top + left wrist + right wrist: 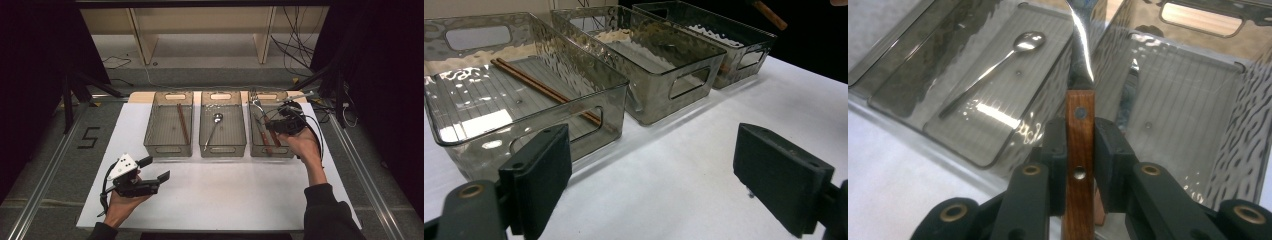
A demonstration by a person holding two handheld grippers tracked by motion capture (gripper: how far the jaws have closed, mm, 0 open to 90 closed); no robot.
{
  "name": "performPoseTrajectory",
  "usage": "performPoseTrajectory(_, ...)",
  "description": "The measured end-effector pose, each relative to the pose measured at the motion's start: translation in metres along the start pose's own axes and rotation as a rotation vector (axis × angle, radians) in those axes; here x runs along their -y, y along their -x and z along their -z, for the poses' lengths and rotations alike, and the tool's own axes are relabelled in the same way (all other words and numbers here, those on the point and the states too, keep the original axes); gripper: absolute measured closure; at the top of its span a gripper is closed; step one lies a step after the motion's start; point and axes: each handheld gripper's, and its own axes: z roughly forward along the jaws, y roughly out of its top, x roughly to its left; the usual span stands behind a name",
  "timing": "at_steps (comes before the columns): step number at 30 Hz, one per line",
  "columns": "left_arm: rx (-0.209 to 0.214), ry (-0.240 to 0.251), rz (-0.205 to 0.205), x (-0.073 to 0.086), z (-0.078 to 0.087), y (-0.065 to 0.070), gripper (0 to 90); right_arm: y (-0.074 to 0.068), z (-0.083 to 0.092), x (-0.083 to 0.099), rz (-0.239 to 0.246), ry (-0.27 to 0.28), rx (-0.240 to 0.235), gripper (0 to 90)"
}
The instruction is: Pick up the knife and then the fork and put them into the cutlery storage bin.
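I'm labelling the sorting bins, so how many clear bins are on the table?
3, side by side: the left bin with chopsticks, the middle bin with a spoon, the right bin under the right gripper.

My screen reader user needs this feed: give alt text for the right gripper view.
The right gripper is shut on the wooden handle of a fork, held above the edge between two smoky clear bins. A spoon lies in the left bin; a knife lies in the right bin.

The left gripper rests low in its hand, jaws wide apart; the right gripper reaches forward, jaws clamped.
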Motion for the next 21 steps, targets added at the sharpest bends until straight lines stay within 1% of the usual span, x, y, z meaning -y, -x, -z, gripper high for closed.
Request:
performPoseTrajectory(7,0.000,0.002,0.000,0.000,0.000,0.000,15.3,0.009,-0.005,-0.006,-0.026,0.006,0.024,77.4)
performPoseTrajectory(10,0.000,0.001,-0.001,0.000,0.000,0.000,15.3,0.012,-0.009,-0.009,-0.031,-0.003,0.038,77.4)
performPoseTrajectory(21,-0.001,0.001,-0.001,0.000,0.000,0.000,15.3,0.023,-0.023,-0.011,-0.072,-0.023,0.061,77.3)
